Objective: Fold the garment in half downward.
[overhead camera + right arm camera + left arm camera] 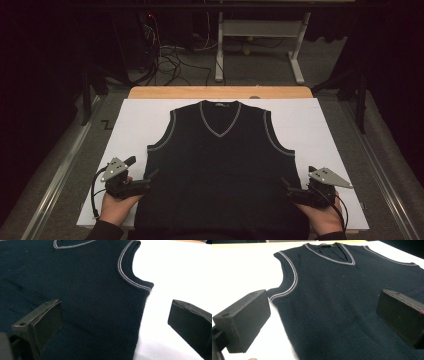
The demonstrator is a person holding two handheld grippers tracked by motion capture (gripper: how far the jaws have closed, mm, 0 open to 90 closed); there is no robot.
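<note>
A dark sleeveless V-neck vest with pale trim at neck and armholes lies flat, front up, on a white sheet. My left gripper is open at the vest's left side seam, below the armhole. One jaw hangs over the sheet, the other over the knit. My right gripper is open at the right side seam in the same way, straddling the vest's edge. Nothing is held between either pair of jaws.
The white sheet covers a wooden table whose far edge shows beyond the collar. Behind it stand a white metal table frame and tangled cables on the floor. Metal rails run along both sides.
</note>
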